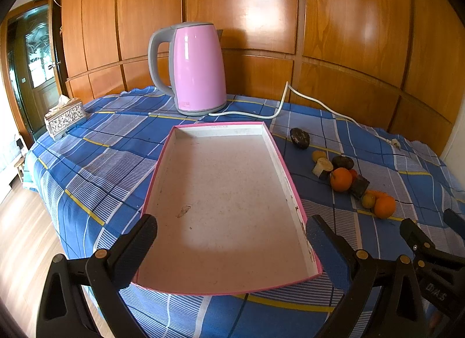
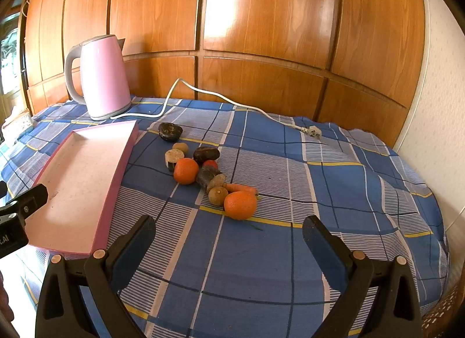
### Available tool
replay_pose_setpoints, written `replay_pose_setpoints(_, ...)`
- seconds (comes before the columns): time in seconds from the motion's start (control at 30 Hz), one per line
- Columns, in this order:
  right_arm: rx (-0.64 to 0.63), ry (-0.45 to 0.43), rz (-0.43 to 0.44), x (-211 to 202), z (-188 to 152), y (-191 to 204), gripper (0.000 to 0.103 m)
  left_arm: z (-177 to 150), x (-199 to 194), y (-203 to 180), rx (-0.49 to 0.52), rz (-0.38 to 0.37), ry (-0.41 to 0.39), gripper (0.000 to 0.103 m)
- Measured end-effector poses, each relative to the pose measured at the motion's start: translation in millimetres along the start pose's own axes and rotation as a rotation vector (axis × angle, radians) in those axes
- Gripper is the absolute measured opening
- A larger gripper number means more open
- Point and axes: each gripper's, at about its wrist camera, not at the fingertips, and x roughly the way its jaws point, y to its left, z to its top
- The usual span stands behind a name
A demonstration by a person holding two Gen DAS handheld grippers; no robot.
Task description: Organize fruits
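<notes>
Left wrist view: The left gripper (image 1: 231, 233) has its fingers spread wide and holds nothing; it hangs over the near end of the pink-edged tray (image 1: 290, 175), one finger at each long wall. The tray rests on the blue checked cloth (image 1: 110, 146) and contains no fruit. Beyond the tray's far wall stands the pink kettle (image 1: 200, 70), its white cord (image 1: 279, 108) trailing right of the tray. Right of the tray lies the fruit cluster: a dark fruit (image 1: 300, 137) set apart nearest the kettle, then an orange (image 1: 341, 179) among small dark and pale pieces, then a second orange (image 1: 384, 206) at the near end. A patterned tissue box (image 1: 65, 118) sits well left of the tray. The right gripper (image 1: 430, 239) appears at the tray's near right; its finger state cannot be told here.

Right wrist view: The right gripper (image 2: 229, 233) has its fingers spread wide, nothing between them, above bare cloth to the right of the tray (image 2: 116, 181). The fruit cluster lies just beyond the fingertips, right of the tray and not touching it; the nearest orange (image 2: 240, 204) touches a small brown fruit (image 2: 218, 195) and a carrot (image 2: 239, 188).
</notes>
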Motion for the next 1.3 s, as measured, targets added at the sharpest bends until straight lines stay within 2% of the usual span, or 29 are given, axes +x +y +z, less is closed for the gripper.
replay_pose_setpoints(0.7,0.014,0.002,0.004,1,-1,-4,0.103,0,1,-6,0.015,-0.018,0.013,0.103)
replay_pose_setpoints(0.77,0.028,0.013,0.004,4,-4,-8,0.103,-1,2,-7,0.015,-0.046,0.023,0.103)
replay_pose_setpoints(0.93,0.070,0.042,-0.026,14,-8,-26,0.103,-2,6,-6,-0.021,-0.186,0.056,0.103)
replay_pose_setpoints(1.07,0.127,0.073,-0.055,24,-13,-45,0.103,-3,13,-15,-0.002,-0.210,0.095,0.103)
replay_pose_setpoints(1.2,0.139,0.088,-0.087,33,-16,-59,0.103,2,20,-27,0.062,-0.223,0.117,0.103)
replay_pose_setpoints(1.3,0.176,0.101,-0.118,39,-18,-76,0.103,12,27,-33,0.080,-0.272,0.125,0.103)
